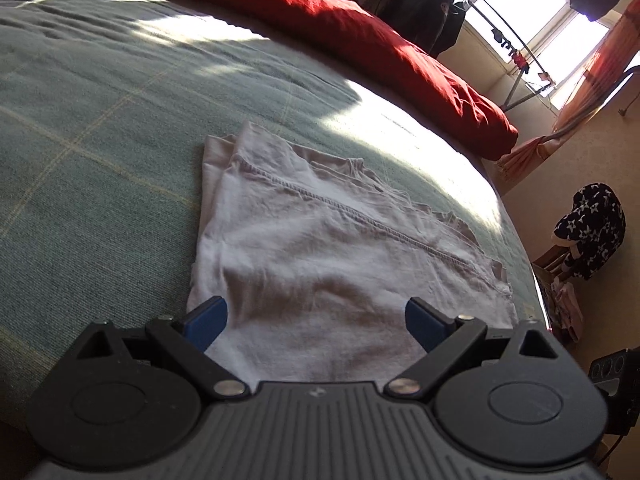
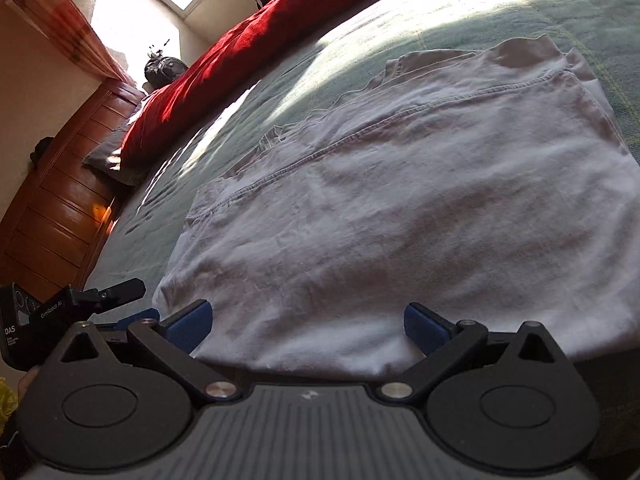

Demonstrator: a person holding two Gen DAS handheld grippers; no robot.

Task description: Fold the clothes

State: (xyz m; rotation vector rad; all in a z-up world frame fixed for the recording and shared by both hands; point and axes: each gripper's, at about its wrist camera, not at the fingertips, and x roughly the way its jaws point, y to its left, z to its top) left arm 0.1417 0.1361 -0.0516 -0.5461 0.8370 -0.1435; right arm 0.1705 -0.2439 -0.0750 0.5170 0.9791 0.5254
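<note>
We see both wrist views from low at the bed's (image 1: pixel 100 128) near edge, facing across it, sharing the white garment (image 1: pixel 320 248).

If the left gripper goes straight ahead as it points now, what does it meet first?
Most likely the white garment, which already lies between the open fingers of the left gripper. Beyond it come the green blanket and the red duvet. Its height above the cloth is unclear.

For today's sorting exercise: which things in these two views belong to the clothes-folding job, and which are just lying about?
Belongs to the job:
white garment, partly folded
left gripper, open
right gripper, open
bed

Just lying about:
red duvet
clothes rack
starred cloth
wooden drawers
</note>
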